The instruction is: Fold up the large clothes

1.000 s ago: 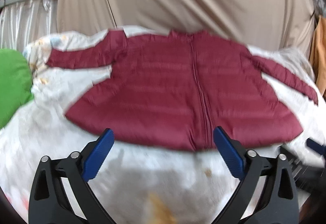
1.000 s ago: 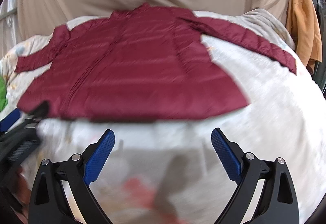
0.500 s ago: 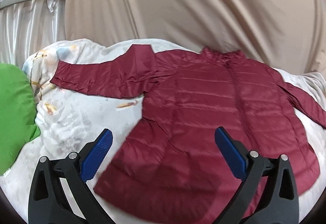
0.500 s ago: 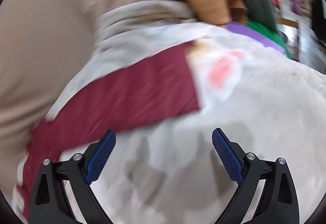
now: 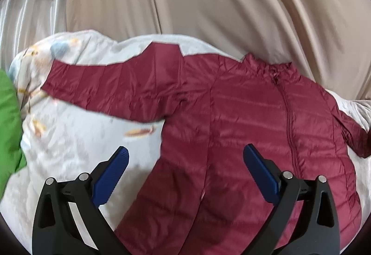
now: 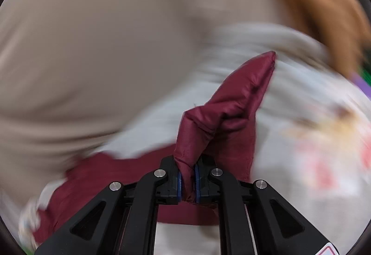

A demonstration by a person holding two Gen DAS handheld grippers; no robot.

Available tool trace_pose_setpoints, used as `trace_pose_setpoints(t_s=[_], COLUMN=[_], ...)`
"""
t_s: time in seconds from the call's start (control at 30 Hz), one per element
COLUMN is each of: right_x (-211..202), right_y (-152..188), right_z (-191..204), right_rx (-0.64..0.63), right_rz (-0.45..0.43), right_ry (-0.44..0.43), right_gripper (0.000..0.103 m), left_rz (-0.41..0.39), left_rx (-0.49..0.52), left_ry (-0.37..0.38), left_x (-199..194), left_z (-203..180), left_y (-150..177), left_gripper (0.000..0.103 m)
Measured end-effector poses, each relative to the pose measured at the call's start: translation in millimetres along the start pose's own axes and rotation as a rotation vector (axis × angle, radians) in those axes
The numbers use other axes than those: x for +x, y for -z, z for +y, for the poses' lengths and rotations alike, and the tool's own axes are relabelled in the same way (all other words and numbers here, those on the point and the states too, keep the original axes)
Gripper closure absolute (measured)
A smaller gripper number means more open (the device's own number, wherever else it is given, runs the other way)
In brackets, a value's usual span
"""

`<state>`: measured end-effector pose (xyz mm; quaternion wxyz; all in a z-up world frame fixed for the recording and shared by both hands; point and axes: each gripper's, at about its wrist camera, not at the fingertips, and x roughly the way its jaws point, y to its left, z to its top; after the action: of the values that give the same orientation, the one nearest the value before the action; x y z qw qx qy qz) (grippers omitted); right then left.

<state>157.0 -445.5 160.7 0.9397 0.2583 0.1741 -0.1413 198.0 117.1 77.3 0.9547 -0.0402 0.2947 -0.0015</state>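
- Maroon puffer jacket (image 5: pixel 243 130) lies front-up and zipped on a white printed bedspread (image 5: pixel 76 139), collar toward the beige curtain (image 5: pixel 208 0) behind the bed; body flat, one sleeve stretched out from the jacket toward a green cushion (image 5: pixel 9 120).
- Step in hand, as I judge it: first fold — the opposite sleeve is being brought in over the body.
- Right gripper (image 6: pixel 187 182): jaws have just been closing and are now clenched on the cuff end of the sleeve (image 6: pixel 222 116); cloth bunches between the blue pads and stands up in a peak above them.
- Left gripper (image 5: pixel 185 176): released, jaws wide, nothing between them; it hovers above the jacket's lower body near the hem, not touching as far as I can see.
- Next move calls for carrying the held cuff across toward the zip without dragging the body — slippery shell, so the left gripper may need to pin the jacket or take the other sleeve.
- Left view alone shows the whole jacket and the free sleeve; there the gripped sleeve runs off the frame edge.
- Right view alone shows the grip itself, plus orange cloth (image 6: pixel 324 11) hanging beyond the jacket; heavily blurred otherwise.
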Motion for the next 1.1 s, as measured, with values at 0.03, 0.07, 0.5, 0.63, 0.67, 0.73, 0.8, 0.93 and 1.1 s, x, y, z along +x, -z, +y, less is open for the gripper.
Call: trace_pose_setpoints(t_s=[0.03,0.07,0.5,0.63,0.67,0.73,0.8,0.93,1.1], right_x=[9,19,114,70,61,55,53,49,72], right_y=[1,7,228,195,178,156,132,93,74], right_z=[36,80,322,271,246,206,165,88,47], right_rx=[-0.053,-0.116,-0.576,-0.555,-0.527,-0.484,-0.434,-0.262,-0.164], right_rz=[0.016,0.039,0.491,0.391,0.357,0.309,0.269,0.235,0.247], right_ry=[-0.062,-0.136,-0.471,-0.474,-0.433,-0.334,-0.222,-0.060,0.036], right_gripper=[0.094,0.094,0.070,0.047,0.046,0.044,0.043,0.042,0.042], left_rz=[-0.004,-0.014,0.075,0.141,0.157,0.190,0.239,0.302,0.229], left_rx=[0.000,0.003,-0.058,-0.070,-0.064,-0.058,-0.077,-0.091,-0.074], left_ry=[0.008,0.026,0.221,0.255,0.262,0.280,0.316,0.401,0.438], left_x=[1,1,58,85,94,109,127,153,152], left_z=[-2,-5,-20,-22,-27,-34,-42,-56,-63], left_y=[-4,-10,-41,-39,-39,-40,-40,-38,-56], left_gripper=[0.006,0.006,0.006,0.006,0.006,0.006,0.007,0.048,0.101])
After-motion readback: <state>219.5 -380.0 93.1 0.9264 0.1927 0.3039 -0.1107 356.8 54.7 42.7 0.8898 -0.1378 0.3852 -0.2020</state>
